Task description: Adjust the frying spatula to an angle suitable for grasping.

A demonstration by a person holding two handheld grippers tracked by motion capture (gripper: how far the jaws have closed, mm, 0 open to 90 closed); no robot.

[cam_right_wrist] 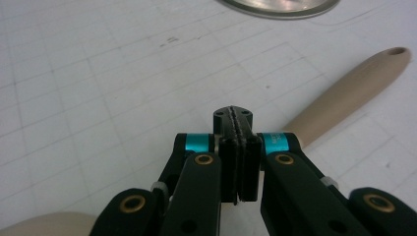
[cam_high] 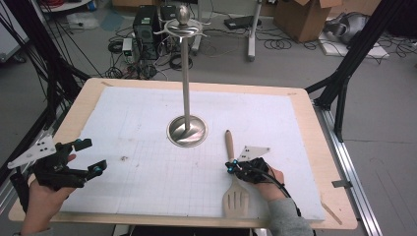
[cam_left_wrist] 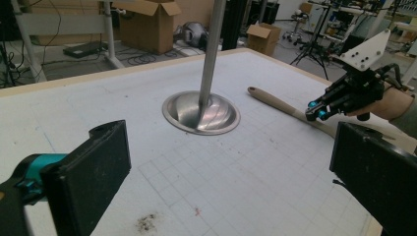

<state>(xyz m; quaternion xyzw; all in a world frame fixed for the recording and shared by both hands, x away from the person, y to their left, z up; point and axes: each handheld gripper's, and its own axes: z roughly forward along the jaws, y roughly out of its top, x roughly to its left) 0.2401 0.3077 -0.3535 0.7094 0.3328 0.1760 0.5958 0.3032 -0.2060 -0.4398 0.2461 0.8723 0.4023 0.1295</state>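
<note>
Spatula (cam_high: 233,183) lies flat on the white gridded mat of the table (cam_high: 314,147), slotted blade toward you and handle pointing at the stand's round base (cam_high: 187,131) — a layout that suits hanging it, since the hole at the handle's tip faces the hooks (cam_high: 183,27) up on the pole. Your right tongs (cam_high: 230,167) sit at the handle's middle with their pads pressed together; in the right gripper view (cam_right_wrist: 238,147) the closed pads stand above the handle (cam_right_wrist: 344,93), which runs beneath and behind them, so I judge you are not gripping it — you would have to spread them first. Your left tongs (cam_high: 93,156) hang wide open and empty over the near left of the mat, well apart from the spatula; in the left gripper view (cam_left_wrist: 221,172) they point toward the base, probably waiting to steady things.
</note>
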